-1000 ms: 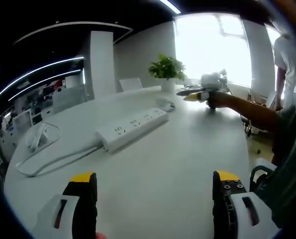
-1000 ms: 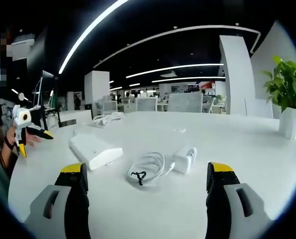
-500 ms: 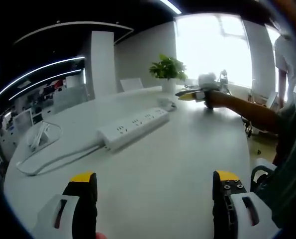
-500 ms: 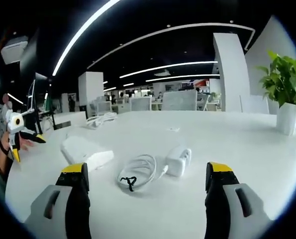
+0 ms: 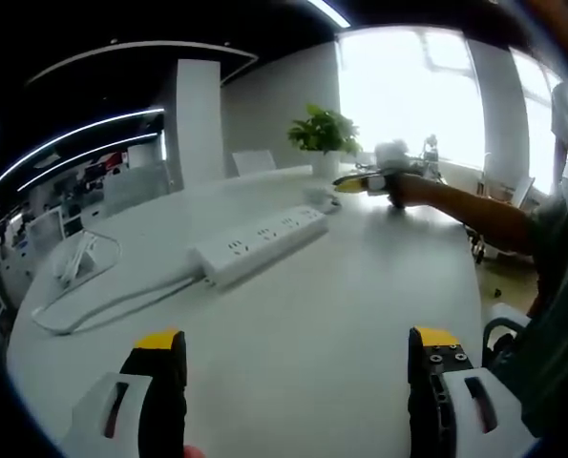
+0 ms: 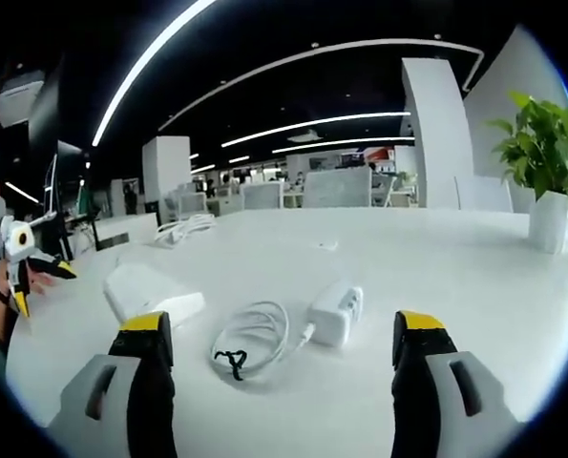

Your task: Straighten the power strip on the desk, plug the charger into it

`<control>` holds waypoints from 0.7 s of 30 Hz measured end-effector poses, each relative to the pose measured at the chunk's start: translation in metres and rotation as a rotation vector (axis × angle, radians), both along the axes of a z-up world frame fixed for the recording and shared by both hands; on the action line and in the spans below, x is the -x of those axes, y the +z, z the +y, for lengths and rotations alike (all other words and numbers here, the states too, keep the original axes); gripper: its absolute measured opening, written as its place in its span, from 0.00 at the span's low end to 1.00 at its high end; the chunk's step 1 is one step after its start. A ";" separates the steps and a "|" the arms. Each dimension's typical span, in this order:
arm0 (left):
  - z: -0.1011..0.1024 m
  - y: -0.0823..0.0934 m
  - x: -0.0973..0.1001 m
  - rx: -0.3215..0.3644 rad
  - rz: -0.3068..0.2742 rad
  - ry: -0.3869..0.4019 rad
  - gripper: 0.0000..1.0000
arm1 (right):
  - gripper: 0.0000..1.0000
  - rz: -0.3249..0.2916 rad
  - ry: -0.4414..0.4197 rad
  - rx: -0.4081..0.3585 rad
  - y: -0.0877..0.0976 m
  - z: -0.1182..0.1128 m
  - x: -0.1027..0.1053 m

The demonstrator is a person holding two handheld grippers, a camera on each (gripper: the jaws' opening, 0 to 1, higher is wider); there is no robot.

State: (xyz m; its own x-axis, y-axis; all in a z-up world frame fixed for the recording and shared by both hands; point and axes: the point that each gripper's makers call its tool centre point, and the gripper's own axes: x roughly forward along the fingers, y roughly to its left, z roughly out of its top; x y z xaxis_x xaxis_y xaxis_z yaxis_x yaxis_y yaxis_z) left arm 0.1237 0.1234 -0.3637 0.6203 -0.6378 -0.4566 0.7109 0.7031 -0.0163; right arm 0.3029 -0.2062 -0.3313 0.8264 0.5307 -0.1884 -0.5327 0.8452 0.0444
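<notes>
From the left gripper view the strip (image 5: 258, 243) shows its full length, lying aslant on the white desk (image 5: 341, 315), its sockets facing up and its cord (image 5: 112, 305) looping away from its near end. The right gripper view shows what that one does not: the charger (image 6: 336, 312), a white block, lies just beside the strip (image 6: 150, 291), with its coiled cable (image 6: 250, 334) between the two.

The left gripper (image 5: 293, 358) hangs over bare desk short of the strip, jaws spread wide, nothing between them. The right gripper (image 6: 276, 351) hovers just short of the charger, jaws likewise wide and empty. Each gripper also shows small in the other's view, held by a hand beyond the strip.

The room is an open office: light strips overhead, chairs and a pillar behind, bright windows beyond the plant (image 5: 325, 134).

One strip, one charger, one plant, two grippers.
</notes>
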 end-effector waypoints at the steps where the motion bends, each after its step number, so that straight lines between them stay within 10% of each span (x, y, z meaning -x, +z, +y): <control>1: 0.000 0.000 0.000 0.000 0.000 0.000 1.00 | 0.95 0.002 -0.003 0.001 0.000 0.000 0.000; 21: 0.003 -0.002 0.001 0.007 0.002 0.013 1.00 | 0.89 0.024 -0.053 0.005 -0.005 -0.012 -0.031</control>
State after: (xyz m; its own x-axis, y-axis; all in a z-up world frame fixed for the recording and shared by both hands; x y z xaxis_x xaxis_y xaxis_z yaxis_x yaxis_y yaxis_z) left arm 0.1231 0.1267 -0.3661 0.6278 -0.6328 -0.4532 0.7016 0.7122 -0.0226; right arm 0.3337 -0.2182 -0.3365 0.8485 0.4853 -0.2109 -0.4860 0.8724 0.0525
